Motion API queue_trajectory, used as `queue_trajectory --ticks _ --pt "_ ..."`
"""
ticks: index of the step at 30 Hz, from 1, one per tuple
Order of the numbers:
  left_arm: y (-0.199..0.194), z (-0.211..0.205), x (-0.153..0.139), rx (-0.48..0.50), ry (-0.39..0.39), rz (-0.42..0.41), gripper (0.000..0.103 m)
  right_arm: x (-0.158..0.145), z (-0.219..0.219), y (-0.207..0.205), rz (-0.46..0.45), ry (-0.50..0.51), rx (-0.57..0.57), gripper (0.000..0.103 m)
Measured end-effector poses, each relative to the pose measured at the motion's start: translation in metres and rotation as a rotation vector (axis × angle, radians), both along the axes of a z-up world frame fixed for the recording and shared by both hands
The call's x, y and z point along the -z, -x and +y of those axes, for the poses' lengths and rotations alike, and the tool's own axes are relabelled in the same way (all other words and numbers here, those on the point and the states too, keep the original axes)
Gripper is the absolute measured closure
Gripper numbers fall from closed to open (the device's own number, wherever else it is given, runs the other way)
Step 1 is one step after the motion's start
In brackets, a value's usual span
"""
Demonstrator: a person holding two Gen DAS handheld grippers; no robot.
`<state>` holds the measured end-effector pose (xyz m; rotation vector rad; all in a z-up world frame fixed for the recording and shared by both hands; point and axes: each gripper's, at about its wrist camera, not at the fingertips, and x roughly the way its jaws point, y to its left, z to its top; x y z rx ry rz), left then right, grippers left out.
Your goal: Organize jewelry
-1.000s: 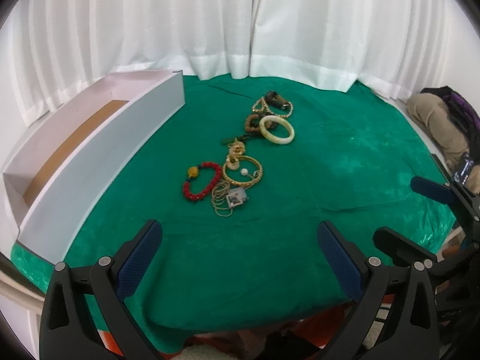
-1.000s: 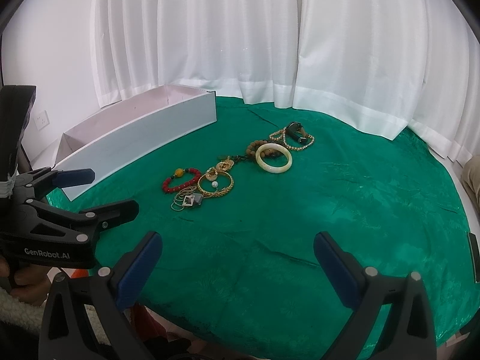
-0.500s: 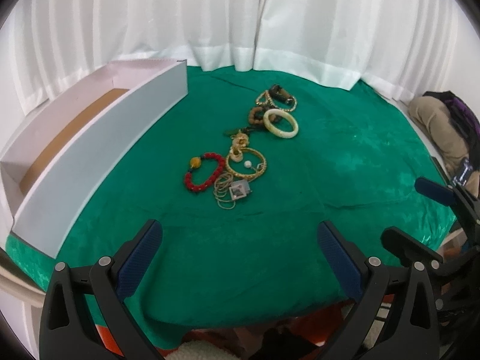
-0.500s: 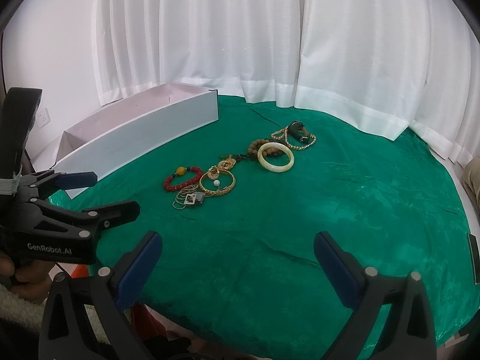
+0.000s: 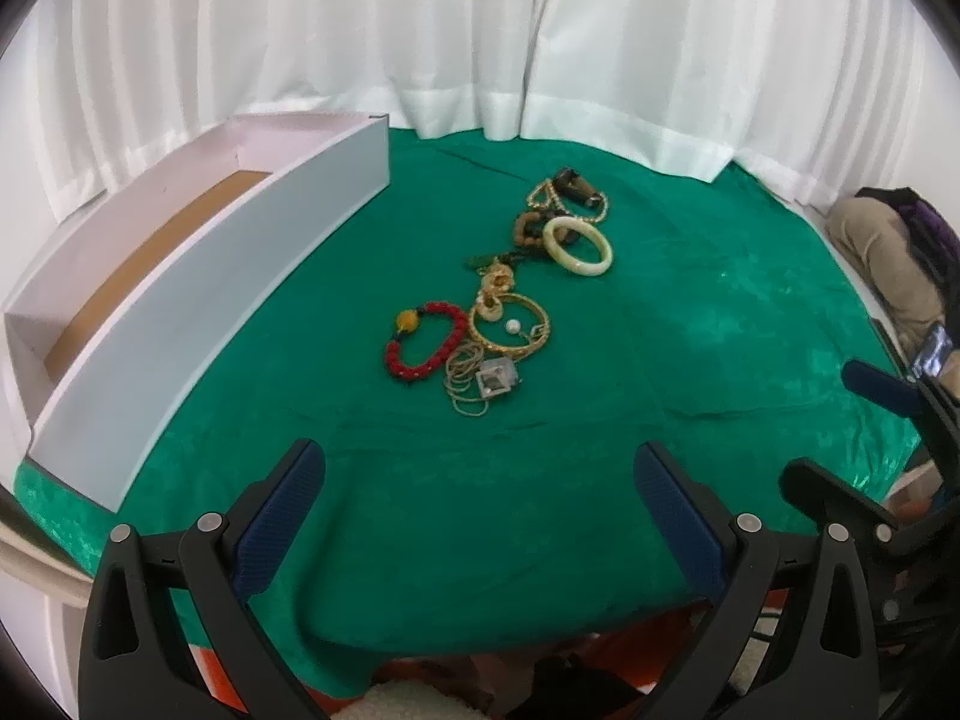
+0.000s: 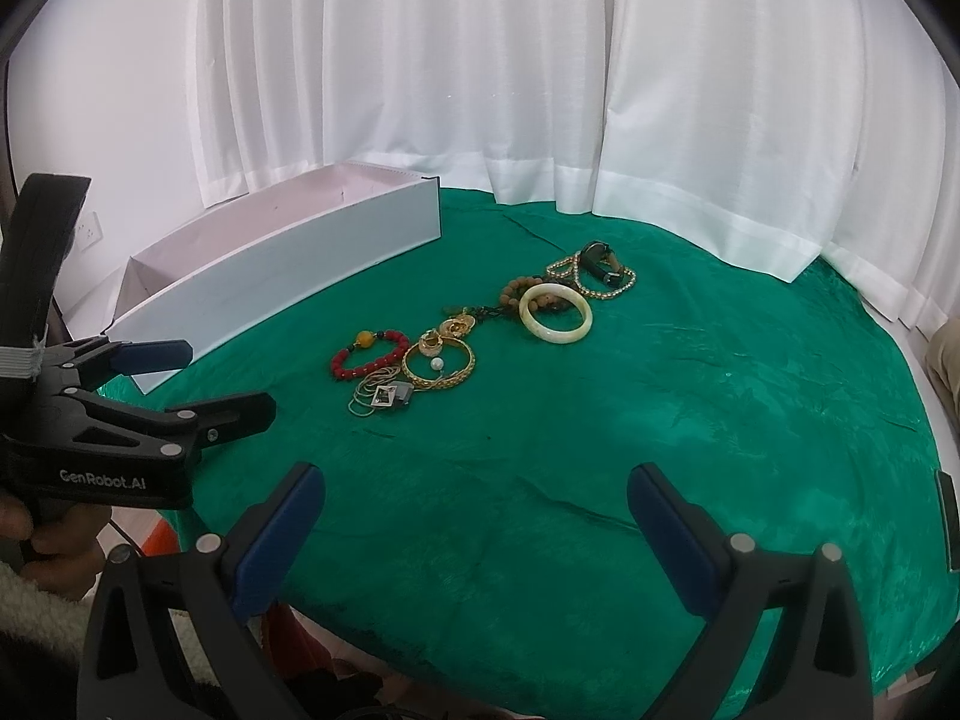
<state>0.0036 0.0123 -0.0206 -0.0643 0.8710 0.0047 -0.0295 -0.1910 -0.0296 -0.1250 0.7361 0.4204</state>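
We hold our left gripper (image 5: 479, 480) over the near edge of the green cloth (image 5: 690, 324), its blue-padded jaws spread wide with nothing between them. Our right gripper (image 6: 477, 498) hangs the same way, jaws wide apart and empty, above the cloth at 6 o'clock.

The jewelry lies in a loose line near the middle of the cloth, running from about 7 o'clock up toward 1 o'clock. Nearest us is a thin chain with a square pendant (image 5: 493, 381), touching a red bead bracelet (image 5: 425, 343) at its 10 o'clock and a gold bangle (image 5: 509, 330) just above it. A small pearl (image 5: 512, 327) sits inside the bangle. Farther along, a pale bangle (image 5: 577, 245) overlaps a brown bead bracelet (image 5: 528, 227), and a gold chain (image 5: 567, 197) with a dark piece lies at the far end.

A long white box (image 5: 198, 300) stands open at 9 to 10 o'clock, well apart from the jewelry. White curtains (image 5: 480, 30) hang behind.
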Motion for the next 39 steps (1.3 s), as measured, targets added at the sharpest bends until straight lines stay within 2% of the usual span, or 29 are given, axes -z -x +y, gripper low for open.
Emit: queue_trajectory --ticks 13,16,21,23,30,35,36,39 --pt "-0.004 0.029 0.009 -0.075 -0.013 0.029 0.0 -0.001 0.0 0.0 0.009 0.0 -0.004 0.0" --pt "-0.006 0.049 0.009 -0.112 0.012 0.028 0.0 -0.001 -0.001 0.001 0.011 -0.004 -0.004 0.0" --pt "-0.01 0.088 0.02 -0.177 0.1 0.067 0.0 0.0 -0.001 -0.002 0.038 -0.013 -0.002 0.0" --pt "-0.014 0.096 0.027 -0.178 0.101 0.089 0.001 -0.001 -0.001 -0.003 0.038 -0.013 -0.004 0.0" --pt "-0.059 0.087 0.042 -0.083 0.031 0.118 0.001 0.0 0.001 -0.004 0.047 -0.009 -0.008 0.0" --pt "-0.113 0.068 0.054 -0.003 -0.089 0.11 0.001 -0.001 -0.002 -0.004 0.049 -0.017 0.004 0.0" --pt "-0.124 0.066 0.061 0.012 -0.11 0.125 0.003 -0.001 -0.003 -0.004 0.05 -0.019 0.007 0.0" --pt "-0.151 0.062 0.082 0.044 -0.142 0.186 0.02 -0.002 -0.008 -0.003 0.048 -0.024 0.022 0.0"
